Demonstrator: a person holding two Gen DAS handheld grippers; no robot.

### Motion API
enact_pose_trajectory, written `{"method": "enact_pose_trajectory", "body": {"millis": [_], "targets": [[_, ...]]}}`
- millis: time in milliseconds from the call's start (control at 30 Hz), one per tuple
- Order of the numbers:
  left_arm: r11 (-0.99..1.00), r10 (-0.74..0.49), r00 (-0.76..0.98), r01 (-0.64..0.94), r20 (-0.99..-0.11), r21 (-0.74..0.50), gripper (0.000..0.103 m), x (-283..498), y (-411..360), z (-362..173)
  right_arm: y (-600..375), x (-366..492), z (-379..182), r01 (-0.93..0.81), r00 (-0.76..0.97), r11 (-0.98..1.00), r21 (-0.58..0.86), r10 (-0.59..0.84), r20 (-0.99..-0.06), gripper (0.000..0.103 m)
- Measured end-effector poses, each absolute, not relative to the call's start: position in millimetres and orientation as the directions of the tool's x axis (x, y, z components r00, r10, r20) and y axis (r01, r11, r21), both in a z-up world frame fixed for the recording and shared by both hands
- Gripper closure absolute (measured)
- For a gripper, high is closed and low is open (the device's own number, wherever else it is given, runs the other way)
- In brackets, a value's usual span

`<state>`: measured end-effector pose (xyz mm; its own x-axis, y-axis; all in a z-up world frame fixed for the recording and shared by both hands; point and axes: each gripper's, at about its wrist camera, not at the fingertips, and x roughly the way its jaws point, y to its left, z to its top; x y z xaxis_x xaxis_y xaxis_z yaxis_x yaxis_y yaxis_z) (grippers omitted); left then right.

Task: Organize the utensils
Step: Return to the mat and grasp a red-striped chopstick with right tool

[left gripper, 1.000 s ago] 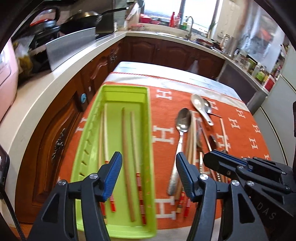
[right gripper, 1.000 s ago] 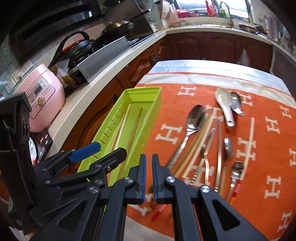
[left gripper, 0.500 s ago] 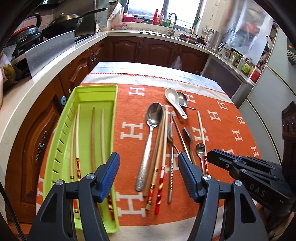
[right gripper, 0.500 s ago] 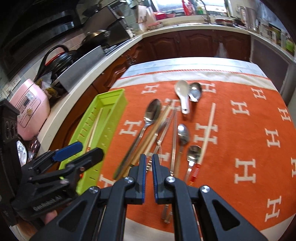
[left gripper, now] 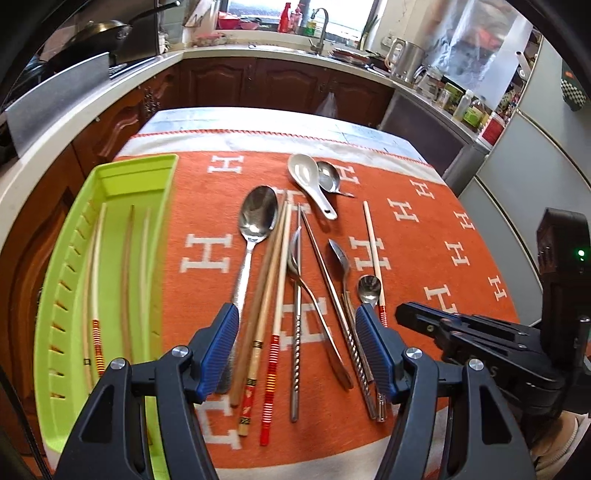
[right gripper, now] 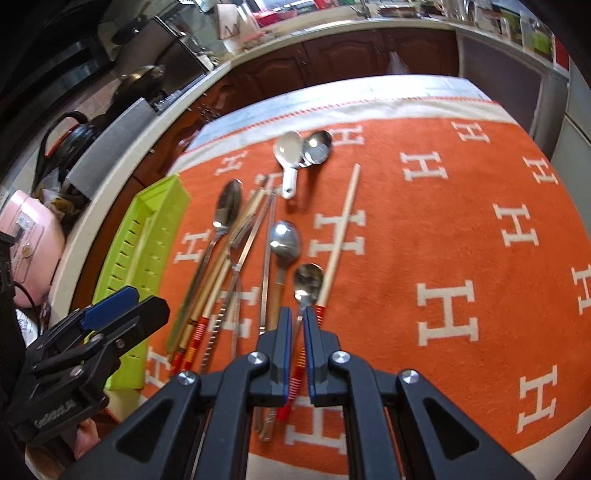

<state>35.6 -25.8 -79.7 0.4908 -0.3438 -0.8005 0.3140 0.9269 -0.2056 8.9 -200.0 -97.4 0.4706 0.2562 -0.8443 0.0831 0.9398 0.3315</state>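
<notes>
Orange cloth (left gripper: 424, 236) carries six spoons; green tray (left gripper: 122, 177) holds three chopsticks. Left gripper (left gripper: 297, 349) fingers spread wide, empty; right gripper (right gripper: 298, 347) fingers nearly closed, empty.

both wrist views close, angled down — share orange cloth (left gripper: 424, 236) with utensils.

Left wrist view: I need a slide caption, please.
Open left hand-held gripper above spoons and chopsticks on an orange cloth, beside a green tray holding chopsticks.

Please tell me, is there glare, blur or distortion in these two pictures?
Left wrist view: window overexposed, glare on the large spoon, counter edges bent by fisheye. Right wrist view: slight motion blur on the green tray, dark vignette in the corners.
</notes>
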Motion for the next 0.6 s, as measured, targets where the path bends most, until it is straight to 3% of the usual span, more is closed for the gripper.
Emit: {"method": "enact_pose_trajectory", "body": {"millis": [600], "targets": [[0.930,-0.343,0.476,0.293,-0.810,-0.221,0.039,45,-28,-94,-185,17,-119,0.059,0.440,0.972,0.229,0.181,-0.880,0.095]]}}
